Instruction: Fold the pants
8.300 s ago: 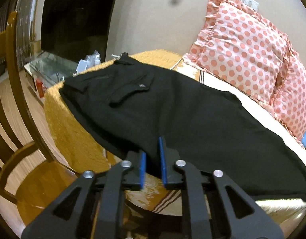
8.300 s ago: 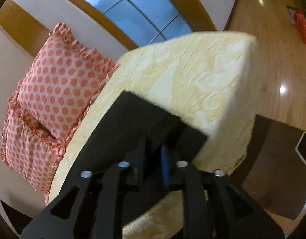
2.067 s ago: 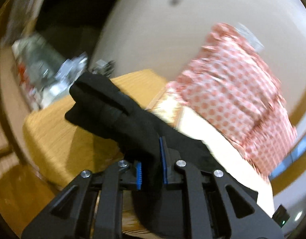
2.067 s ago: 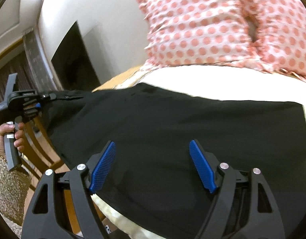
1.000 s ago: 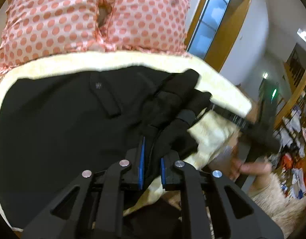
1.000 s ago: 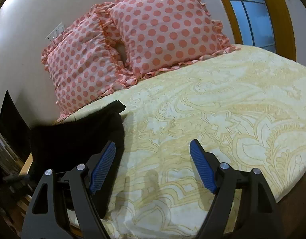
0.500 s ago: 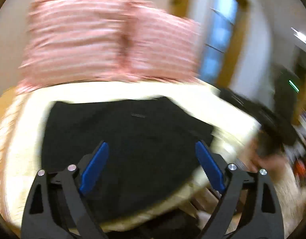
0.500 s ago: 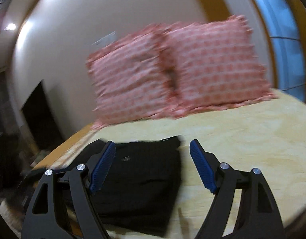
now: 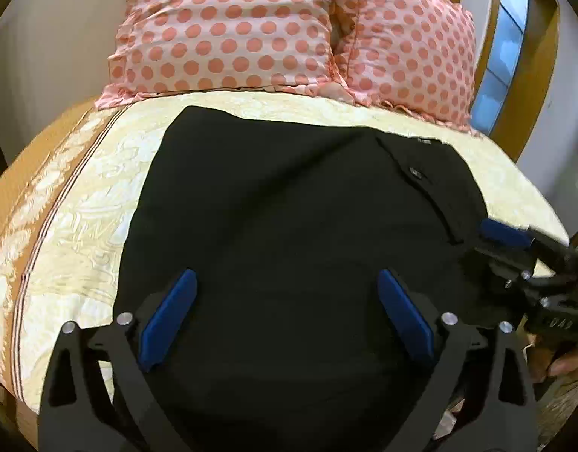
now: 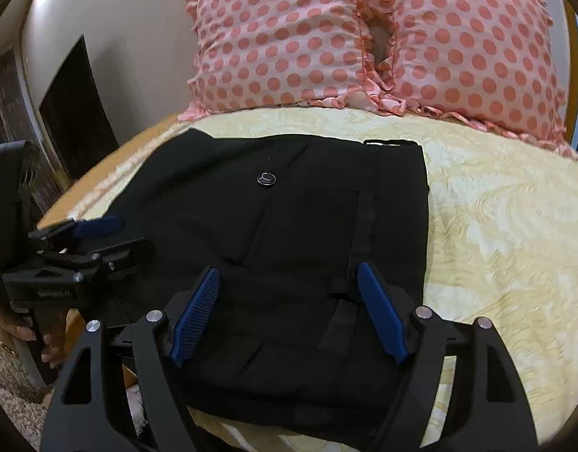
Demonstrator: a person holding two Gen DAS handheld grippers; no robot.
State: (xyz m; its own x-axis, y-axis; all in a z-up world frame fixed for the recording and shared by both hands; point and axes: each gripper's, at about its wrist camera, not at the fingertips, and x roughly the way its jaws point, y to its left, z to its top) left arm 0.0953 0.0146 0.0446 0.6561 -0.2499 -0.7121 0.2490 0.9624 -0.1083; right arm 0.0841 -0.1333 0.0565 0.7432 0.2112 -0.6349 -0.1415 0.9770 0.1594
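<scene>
Left gripper (image 9: 285, 316): jaws spread wide, nothing between the blue pads (image 9: 168, 312), hovering just over the near part of the black pants (image 9: 289, 207). Right gripper (image 10: 289, 312): also wide open, empty, hanging above the waistband end of the same garment. Each gripper shows in the other's view: the right one at the right edge of the left view, its blue pad near the pants' right edge; the left one at the left edge of the right view, held in a hand (image 10: 44, 342); whether either touches the cloth can't be told.

Pants lie flat on the yellow patterned bedspread (image 10: 496, 226), in a compact dark rectangle, near edge overhanging the bed front slightly. A back pocket with metal button (image 10: 266, 178) faces up; a small label (image 10: 383, 143) sits at the far right corner. Surface looks mostly smooth, with one faint diagonal crease in the left view.

Two pink polka-dot pillows (image 9: 228, 30) stand against the wall behind, well apart from the pants.

Progress, judging by shape: legs appear already doubled over, so the main fold looks done. Possibly left: one more fold to shrink the bundle, or just smoothing. Layer count can't be seen.
</scene>
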